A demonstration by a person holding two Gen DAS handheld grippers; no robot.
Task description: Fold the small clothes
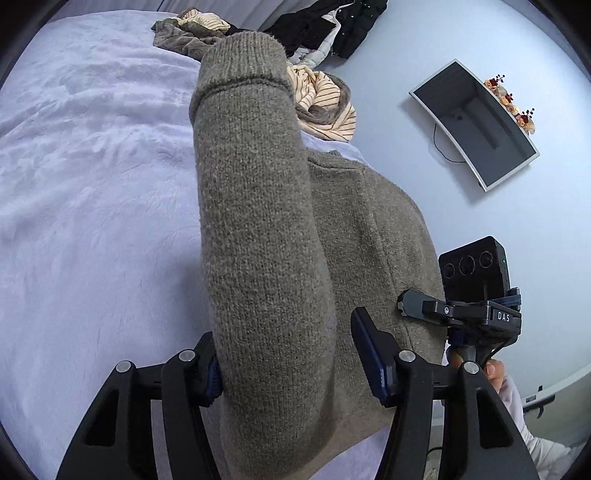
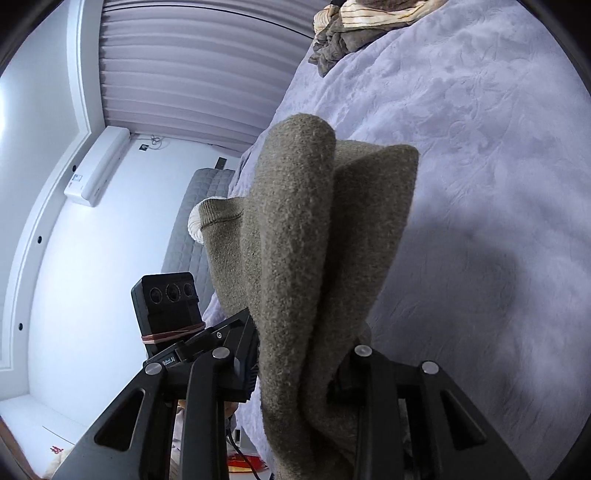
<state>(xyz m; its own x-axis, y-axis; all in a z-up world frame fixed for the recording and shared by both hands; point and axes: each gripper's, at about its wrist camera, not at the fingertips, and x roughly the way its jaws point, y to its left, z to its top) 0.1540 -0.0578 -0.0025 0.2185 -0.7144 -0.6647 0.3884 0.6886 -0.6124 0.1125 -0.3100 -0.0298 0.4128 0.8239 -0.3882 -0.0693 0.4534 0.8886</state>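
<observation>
Left gripper (image 1: 288,358): black two-finger tool, jaws spread wide; the sleeve of the grey-brown knitted sweater (image 1: 258,221) runs between them, touching the left pad, while the right pad stands clear of the knit. It looks more draped than pinched.
Right gripper (image 2: 299,358): jaws drawn in on a thick gathered fold of the same sweater (image 2: 303,240), which rises between the fingers and hides the pads, so a firm pinch is my judgement, not seen outright.
Sweater: partly lifted above the pale lavender plush bedspread (image 1: 92,184); its body lies on the bedspread under the raised sleeve, ribbed cuff at the far end.
Step in hand: probably carrying a sleeve across the body for the fold.
Next move: likely lay the sleeve flat along the sweater's body, then let the fabric go without dragging it.
Beyond the sweater: a striped cream and brown garment heap (image 1: 325,107) on the bedspread's far edge; dark clothes (image 1: 325,22) farther off.
</observation>
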